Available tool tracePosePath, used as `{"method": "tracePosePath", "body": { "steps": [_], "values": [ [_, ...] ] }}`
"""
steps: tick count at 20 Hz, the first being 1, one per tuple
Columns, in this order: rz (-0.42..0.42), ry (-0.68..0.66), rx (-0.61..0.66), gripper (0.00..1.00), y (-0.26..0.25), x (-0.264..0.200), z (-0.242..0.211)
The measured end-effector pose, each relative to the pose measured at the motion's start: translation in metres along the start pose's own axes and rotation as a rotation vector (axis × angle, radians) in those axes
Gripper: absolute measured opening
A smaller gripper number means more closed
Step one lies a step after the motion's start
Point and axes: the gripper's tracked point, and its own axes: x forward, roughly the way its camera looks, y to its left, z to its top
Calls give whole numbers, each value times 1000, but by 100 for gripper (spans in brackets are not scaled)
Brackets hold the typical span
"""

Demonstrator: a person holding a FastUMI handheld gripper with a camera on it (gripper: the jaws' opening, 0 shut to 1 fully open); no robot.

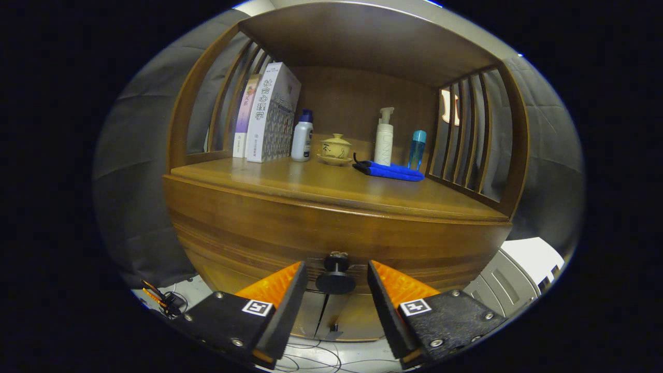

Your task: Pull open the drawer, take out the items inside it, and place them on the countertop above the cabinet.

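Note:
A wooden cabinet stands in front of me with its drawer front (259,233) closed. A dark round knob (335,280) sticks out of the drawer front. My gripper (336,277) is open, and the knob sits between the two fingertips with a gap on each side. The countertop (331,189) above the drawer is a wooden shelf with slatted sides. The inside of the drawer is hidden.
At the back of the countertop stand books (267,116), a white bottle (302,135), a lidded tea bowl (335,149), a pump bottle (384,137), a blue bottle (416,149) and a folded blue cloth (388,171). Cables (166,300) lie on the floor, a white box (523,269) to the right.

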Motion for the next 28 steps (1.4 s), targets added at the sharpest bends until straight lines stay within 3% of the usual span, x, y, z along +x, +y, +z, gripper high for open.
{"method": "tracePosePath", "body": {
  "steps": [3,7,12,28],
  "values": [
    [27,16,29,51,4,10,-5],
    [30,-12,53,47,4,10,-7],
    [4,-19,41,33,4,10,-10],
    [57,-24,-7,31,4,-105,-43]
  ]
}}
